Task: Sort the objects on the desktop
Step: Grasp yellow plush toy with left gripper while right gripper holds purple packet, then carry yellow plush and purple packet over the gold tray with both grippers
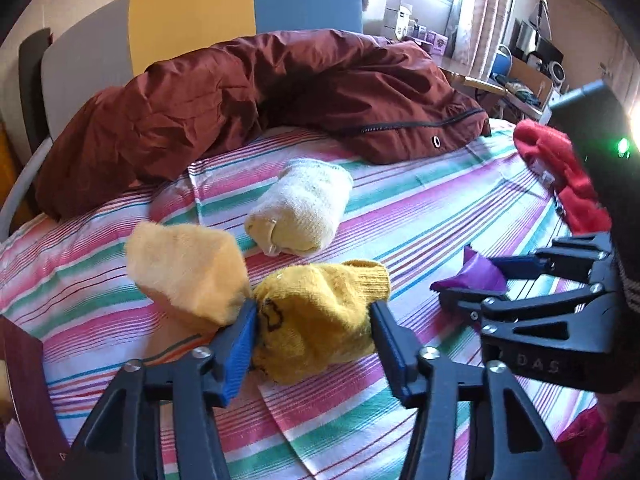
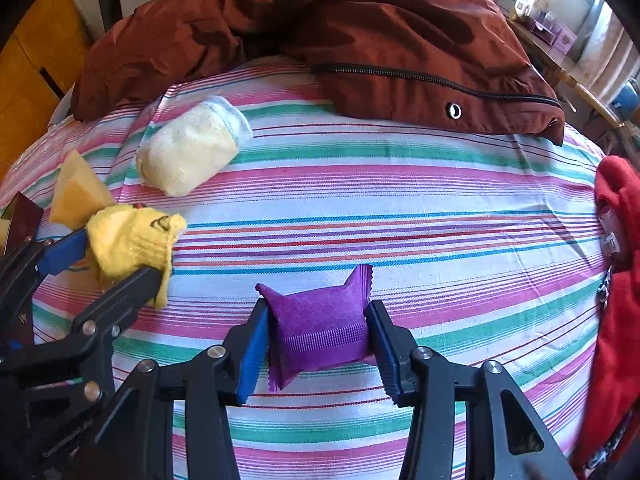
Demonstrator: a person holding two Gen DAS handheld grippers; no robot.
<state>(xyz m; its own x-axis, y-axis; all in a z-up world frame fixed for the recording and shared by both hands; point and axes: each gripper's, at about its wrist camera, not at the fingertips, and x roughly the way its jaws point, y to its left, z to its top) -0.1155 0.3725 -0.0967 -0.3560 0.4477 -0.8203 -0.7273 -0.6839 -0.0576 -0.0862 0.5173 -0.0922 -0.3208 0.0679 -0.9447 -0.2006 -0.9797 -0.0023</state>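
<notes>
My left gripper (image 1: 314, 320) is shut on a rolled yellow sock (image 1: 320, 320), which rests on the striped bedsheet (image 1: 420, 216). The sock also shows in the right wrist view (image 2: 132, 240). My right gripper (image 2: 318, 336) is shut on a purple sachet (image 2: 318, 328), its blue pads pressing both sides; the sachet shows in the left wrist view (image 1: 476, 276) too. A pale orange fluffy sock (image 1: 184, 276) lies just left of the yellow one. A cream rolled sock (image 1: 300, 212) lies behind them.
A rust-brown jacket (image 1: 248, 96) is heaped across the back of the bed. A red garment (image 2: 616, 280) lies at the right edge. A dark wooden edge (image 1: 20, 380) is at the left. Shelves and boxes (image 1: 528, 64) stand beyond the bed at right.
</notes>
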